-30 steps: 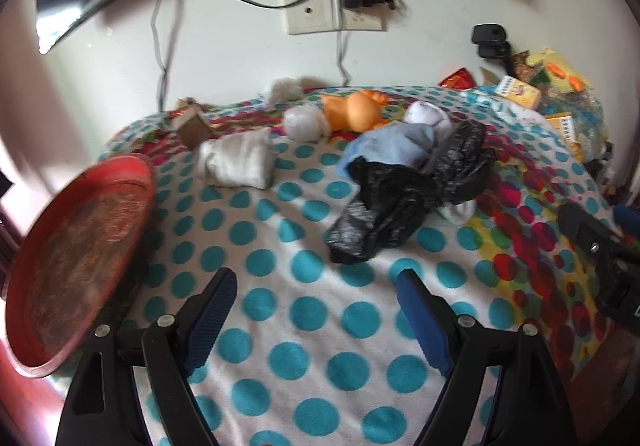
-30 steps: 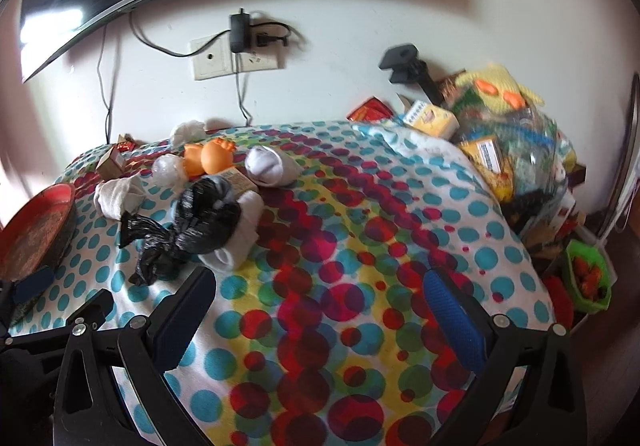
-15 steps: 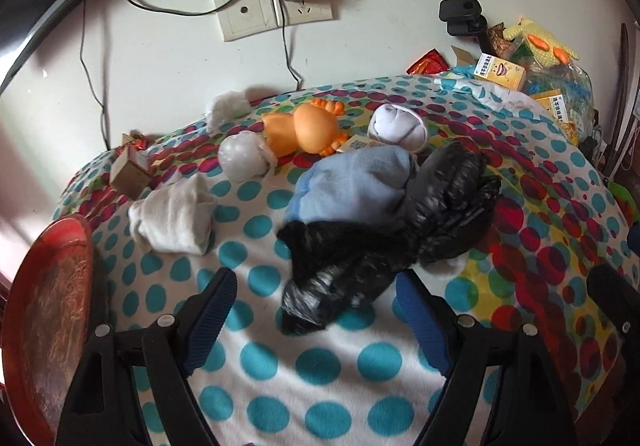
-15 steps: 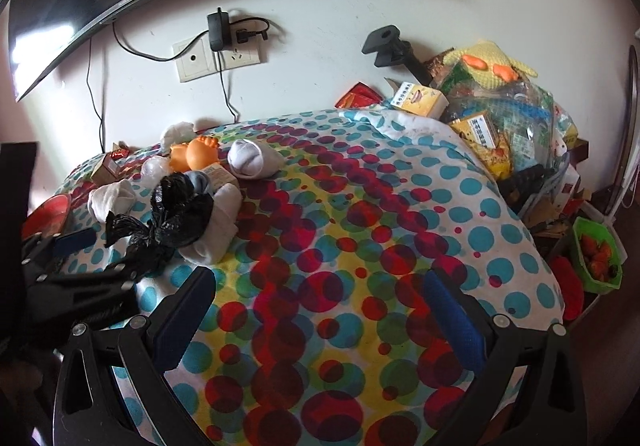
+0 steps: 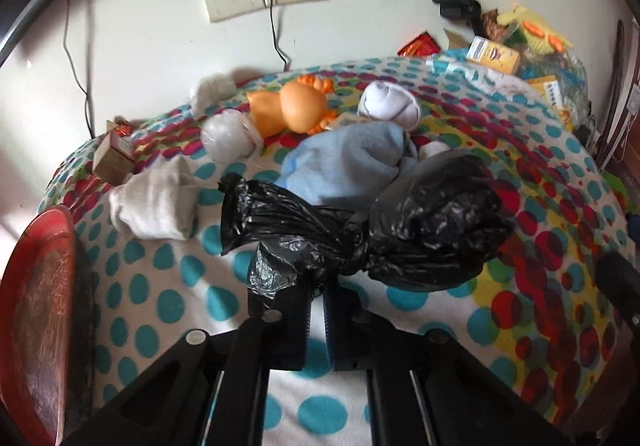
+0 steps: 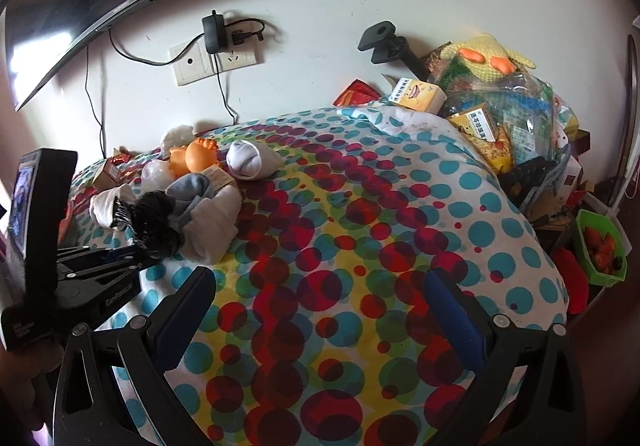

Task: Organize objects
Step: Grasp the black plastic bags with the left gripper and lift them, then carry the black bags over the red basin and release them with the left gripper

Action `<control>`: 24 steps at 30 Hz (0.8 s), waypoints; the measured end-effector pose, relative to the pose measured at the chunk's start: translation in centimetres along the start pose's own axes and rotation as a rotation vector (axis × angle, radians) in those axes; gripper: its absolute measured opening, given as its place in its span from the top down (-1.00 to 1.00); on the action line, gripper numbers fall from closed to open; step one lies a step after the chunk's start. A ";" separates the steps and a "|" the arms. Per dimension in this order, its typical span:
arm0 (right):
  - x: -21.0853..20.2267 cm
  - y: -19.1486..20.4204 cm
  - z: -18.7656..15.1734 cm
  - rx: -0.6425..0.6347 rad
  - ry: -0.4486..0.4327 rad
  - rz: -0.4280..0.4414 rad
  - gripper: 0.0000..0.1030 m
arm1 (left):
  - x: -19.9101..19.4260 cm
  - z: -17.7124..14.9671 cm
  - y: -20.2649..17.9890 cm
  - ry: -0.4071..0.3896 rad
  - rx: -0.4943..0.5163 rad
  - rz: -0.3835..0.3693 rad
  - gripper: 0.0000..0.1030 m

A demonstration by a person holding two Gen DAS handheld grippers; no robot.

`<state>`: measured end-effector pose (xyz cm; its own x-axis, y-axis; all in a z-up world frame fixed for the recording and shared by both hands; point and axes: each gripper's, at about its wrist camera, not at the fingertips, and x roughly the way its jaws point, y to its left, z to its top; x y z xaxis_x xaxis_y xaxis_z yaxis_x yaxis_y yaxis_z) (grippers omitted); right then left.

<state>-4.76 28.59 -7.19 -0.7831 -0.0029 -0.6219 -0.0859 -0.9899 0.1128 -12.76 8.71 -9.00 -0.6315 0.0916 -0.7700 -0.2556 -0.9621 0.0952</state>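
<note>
Over dotted bedding, left tongs (image 5: 316, 296) pitched down, just clamped onto black bag (image 5: 400, 234); right tongs (image 6: 320, 310) gape empty.

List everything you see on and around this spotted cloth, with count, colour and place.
crinkled black plastic bag: one, black, centre of the polka-dot tablecloth.
light blue folded cloth: one, behind the bag.
orange rubber duck toy: one, far side.
rolled white socks: several, white, around the duck.
small brown cardboard box: one, far left.
round red tray: one, left edge.
left gripper: jaws just closed on the bag.
right gripper: jaws open, empty.
</note>
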 end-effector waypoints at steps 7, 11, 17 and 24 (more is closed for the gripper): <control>-0.1 0.1 0.0 -0.001 0.000 0.004 -1.00 | -3.0 -0.3 1.9 -0.050 -0.053 0.060 0.92; -0.3 0.8 -0.1 -0.025 -0.001 0.007 -1.00 | -4.3 -0.4 3.5 -0.067 -0.089 0.133 0.92; -0.4 1.4 -0.3 -0.035 0.001 0.015 -1.00 | -6.7 0.1 8.1 -0.101 -0.170 0.224 0.92; -0.7 2.3 -0.7 -0.060 -0.002 0.023 -1.00 | -8.9 -0.3 14.8 -0.107 -0.238 0.312 0.92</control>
<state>-3.95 26.23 -7.02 -0.7859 -0.0255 -0.6178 -0.0307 -0.9963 0.0802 -10.68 -6.38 -0.90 -0.7279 -0.2001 -0.6559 0.1292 -0.9794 0.1554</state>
